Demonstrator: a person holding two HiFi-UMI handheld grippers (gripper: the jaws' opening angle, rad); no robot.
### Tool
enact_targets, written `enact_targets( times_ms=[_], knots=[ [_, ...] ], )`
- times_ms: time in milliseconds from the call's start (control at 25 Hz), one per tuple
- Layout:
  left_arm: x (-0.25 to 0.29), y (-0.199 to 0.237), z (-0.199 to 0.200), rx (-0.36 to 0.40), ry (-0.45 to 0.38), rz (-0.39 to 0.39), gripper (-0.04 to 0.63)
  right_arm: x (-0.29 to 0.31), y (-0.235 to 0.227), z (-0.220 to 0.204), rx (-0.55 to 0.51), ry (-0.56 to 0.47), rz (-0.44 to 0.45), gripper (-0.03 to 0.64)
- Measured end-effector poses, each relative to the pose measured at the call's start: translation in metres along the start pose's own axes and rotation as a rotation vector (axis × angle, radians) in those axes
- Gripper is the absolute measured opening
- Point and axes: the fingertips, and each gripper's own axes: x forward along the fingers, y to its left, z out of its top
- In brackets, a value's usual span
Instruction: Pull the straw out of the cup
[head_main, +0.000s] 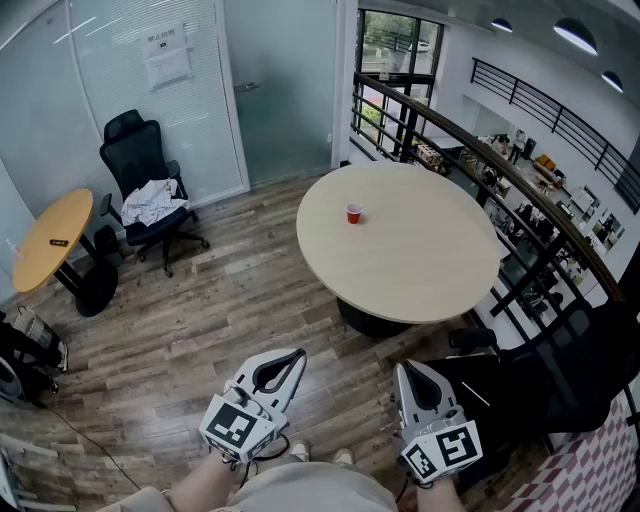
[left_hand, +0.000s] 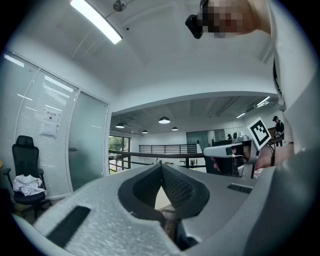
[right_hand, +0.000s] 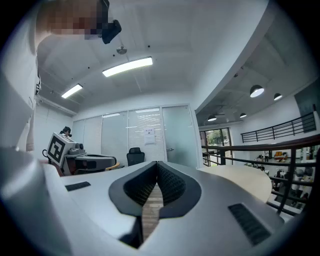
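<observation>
Cup (head_main: 353, 213), red, on round counter (head_main: 420, 270), well ahead of both tools, approx. midway betw. them; straw too small to see. Left tool (head_main: 297, 353), right tool (head_main: 403, 369): tips together, empty, neither clearly nearer.

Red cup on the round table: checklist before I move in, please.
1. Red cup upright on round table: ok.
2. Straw visible in cup: cannot tell, too small in head view.
3. Left gripper empty: ok, jaws together.
4. Right gripper empty: ok, jaws together.
5. Jaws opened for a grab: not ok, both shut.
6. Cup within reach: not ok, both grippers are well short of the table.
</observation>
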Motion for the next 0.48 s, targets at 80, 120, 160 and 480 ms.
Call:
enact_targets(
  times_ms=[80,120,160,480],
  knots=[
    [0.000,0.000,-0.002,-0.003,0.004,0.008,0.014,0.000,-0.001,-0.003,0.006,0.002,0.004,0.021],
    [0.001,-0.001,-0.003,-0.004,0.007,0.010,0.014,0.000,-0.002,-0.004,0.007,0.005,0.005,0.021],
    [0.001,-0.002,-0.003,-0.008,0.011,0.011,0.014,0.000,-0.003,-0.005,0.005,0.009,0.004,0.021],
    [0.007,-0.009,-0.003,0.006,0.029,0.006,0.014,-0.004,-0.011,-0.007,0.023,0.017,0.004,0.021]
  ],
)
